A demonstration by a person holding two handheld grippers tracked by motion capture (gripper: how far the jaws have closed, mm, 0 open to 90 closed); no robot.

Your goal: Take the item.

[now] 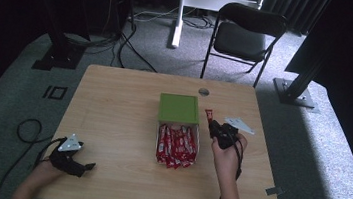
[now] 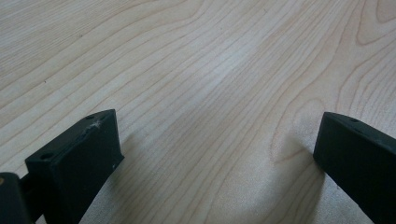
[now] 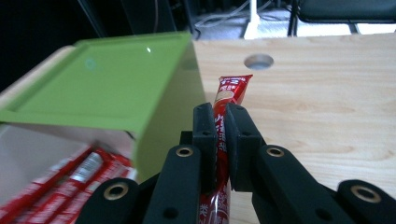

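Pinching a red sachet upright, right tongs beside green box; left tongs spread.

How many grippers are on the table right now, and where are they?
2. The left gripper rests open at the table's near-left corner; the right gripper, beside the green-lidded box, is shut on a red sachet.

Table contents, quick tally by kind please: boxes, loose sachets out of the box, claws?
Green-lidded box: 1, with red sachets inside, too overlapped to count
Red sachet out of the box, pinched in the right claw: 1
Claws: 2, counting the left claw, open
Total: 4
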